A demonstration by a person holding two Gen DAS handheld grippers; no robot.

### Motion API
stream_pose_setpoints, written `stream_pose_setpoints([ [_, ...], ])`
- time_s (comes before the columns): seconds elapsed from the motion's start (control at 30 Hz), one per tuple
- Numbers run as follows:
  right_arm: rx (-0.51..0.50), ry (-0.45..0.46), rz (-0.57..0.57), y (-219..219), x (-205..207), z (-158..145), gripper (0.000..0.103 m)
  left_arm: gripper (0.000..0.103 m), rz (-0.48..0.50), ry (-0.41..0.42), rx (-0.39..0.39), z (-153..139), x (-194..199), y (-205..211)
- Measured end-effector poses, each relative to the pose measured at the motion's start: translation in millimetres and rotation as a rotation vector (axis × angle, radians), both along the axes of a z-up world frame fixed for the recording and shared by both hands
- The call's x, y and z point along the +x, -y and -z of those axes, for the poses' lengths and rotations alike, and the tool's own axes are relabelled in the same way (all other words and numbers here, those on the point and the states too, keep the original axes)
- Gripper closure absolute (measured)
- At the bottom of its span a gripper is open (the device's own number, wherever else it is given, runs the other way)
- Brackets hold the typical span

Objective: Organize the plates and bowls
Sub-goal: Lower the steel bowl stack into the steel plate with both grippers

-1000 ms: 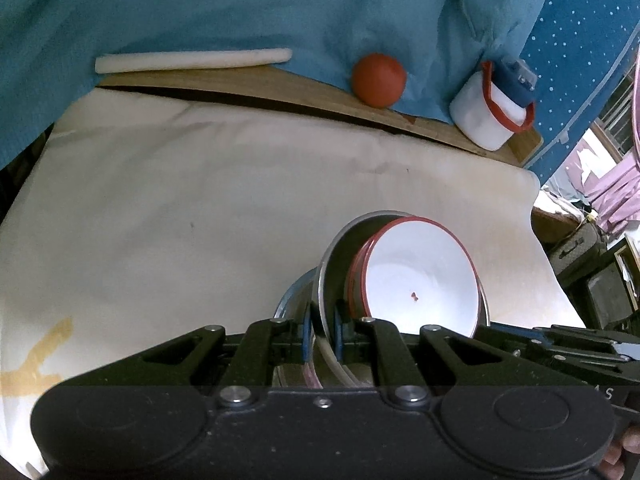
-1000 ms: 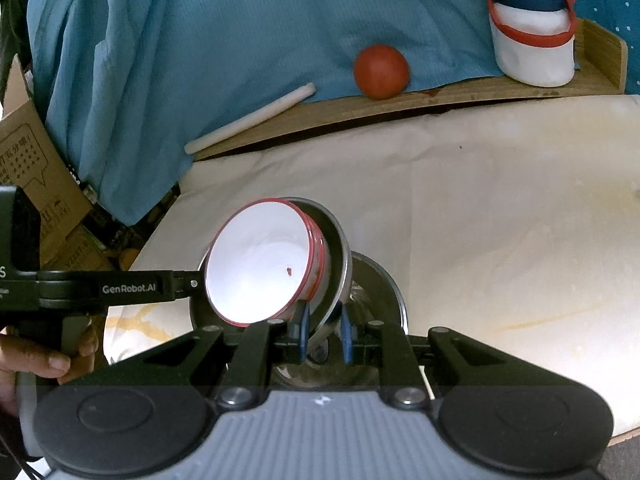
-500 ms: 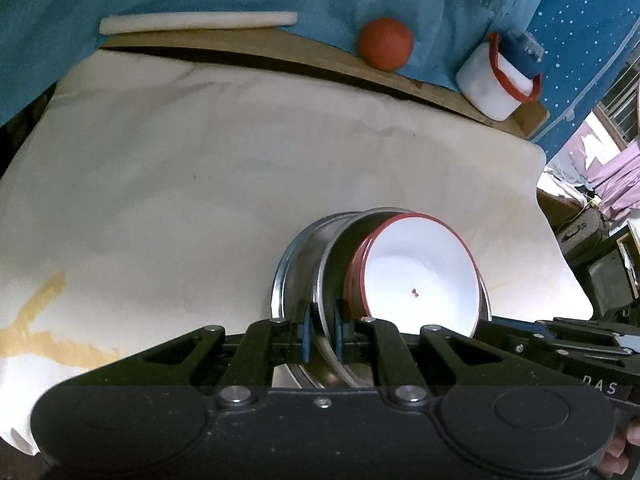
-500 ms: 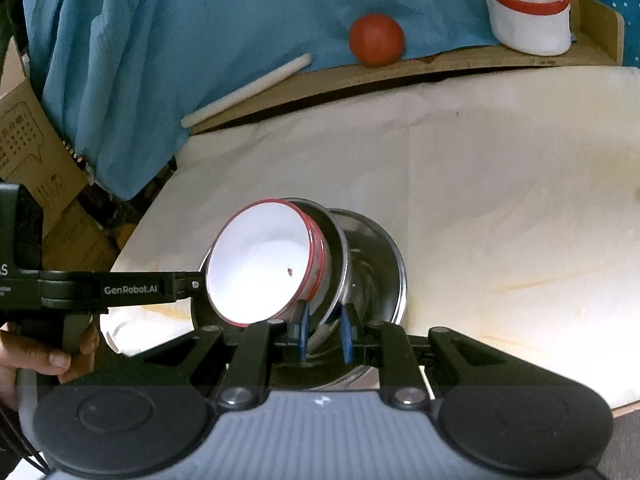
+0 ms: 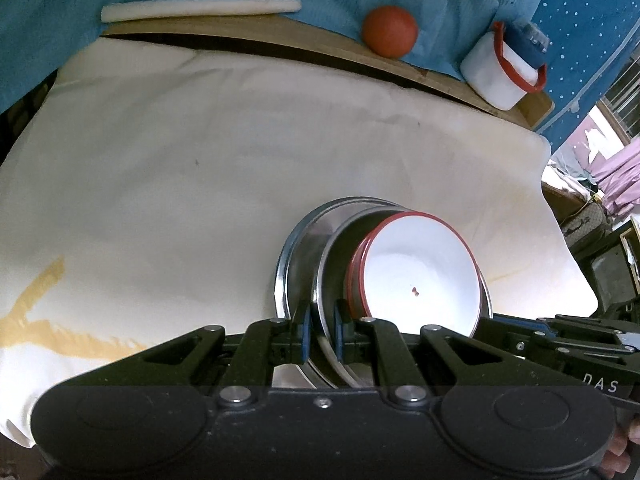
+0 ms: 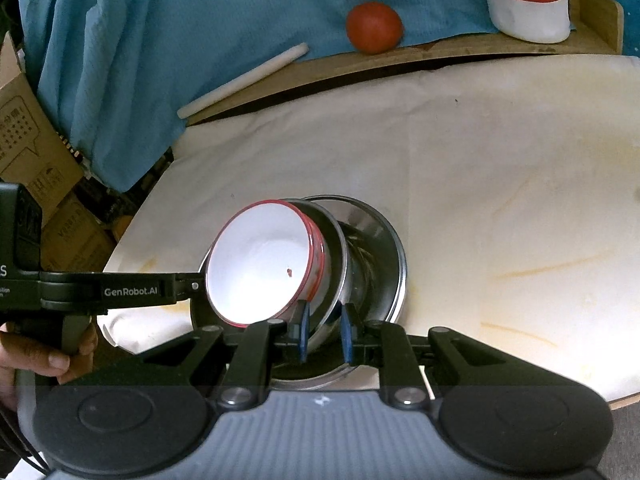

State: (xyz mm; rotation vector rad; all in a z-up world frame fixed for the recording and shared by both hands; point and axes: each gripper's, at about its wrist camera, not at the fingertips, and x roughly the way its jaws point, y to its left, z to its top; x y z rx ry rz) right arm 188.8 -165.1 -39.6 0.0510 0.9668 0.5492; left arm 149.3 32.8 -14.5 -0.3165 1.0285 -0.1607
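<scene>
A white bowl with a red rim (image 5: 416,276) (image 6: 260,264) sits nested in a steel bowl (image 5: 334,264) (image 6: 334,256). Both are tilted and held above a larger steel plate (image 5: 294,256) (image 6: 380,256) that lies on the cream table cover. My left gripper (image 5: 320,334) is shut on the steel bowl's rim from one side. My right gripper (image 6: 322,334) is shut on the same rim from the opposite side. Each gripper's body shows in the other's view.
A wooden board at the table's far edge carries a white rod (image 5: 200,10) (image 6: 244,80), a red ball (image 5: 390,32) (image 6: 374,28) and a white container with a red handle (image 5: 502,76) (image 6: 528,4). Blue cloth hangs behind. Cardboard boxes (image 6: 28,148) stand left of the table.
Both grippers have lifted with the nested bowls and pulled back a little; the steel plate beneath shows more, and the board's objects sit higher in view.
</scene>
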Motion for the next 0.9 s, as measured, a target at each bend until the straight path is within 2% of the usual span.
stream_pose_setpoints([
  [0.9,0.003,-0.009,0.020,-2.0,1.8,0.5,0.084,0.091,-0.009,-0.011,0.003,2.4,0.7,3.4],
])
